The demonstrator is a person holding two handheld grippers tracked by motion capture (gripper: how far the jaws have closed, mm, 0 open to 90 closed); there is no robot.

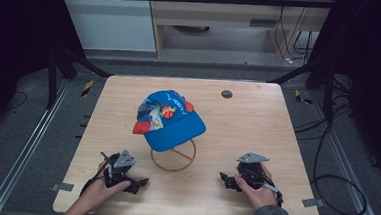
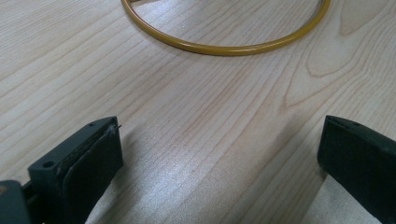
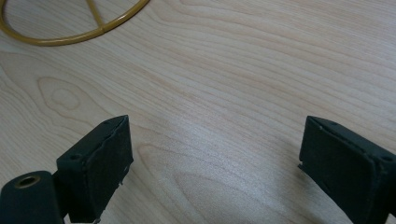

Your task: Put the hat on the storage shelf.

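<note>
— How do the jaws stand on the left gripper (image 2: 219, 158)?

— They are spread wide, with nothing between them. In the left gripper view I see only bare wood of the table (image 2: 196, 116) in the gap. The two black jaws are low over the surface and throw a soft shadow on it.

— And the right gripper (image 3: 215, 163)?

— The same. Its jaws are released and wide apart, and between them there is only the wood grain.

— Where is the thing they could take?

— Ahead of both. A yellow wire ring (image 2: 224, 46), the foot of a stand, lies flat on the table beyond the left jaws, apart from them. In the right gripper view the same ring is at the upper left corner, with a thin spoke inside it, farther away from those jaws.

— What is on the stand?

— In the high view a blue cap (image 1: 170, 119) with coloured pictures on it sits on top of the stand, with its brim toward the person. The ring is under it, near the middle of the table.

— And the hands?

— The left hand (image 1: 98, 192) holds its gripper at the near left of the table, the right hand (image 1: 256, 189) holds the other at the near right. The cap is between them and farther from the person. A small dark round disc (image 1: 226, 94) is on the table behind the cap.
</note>
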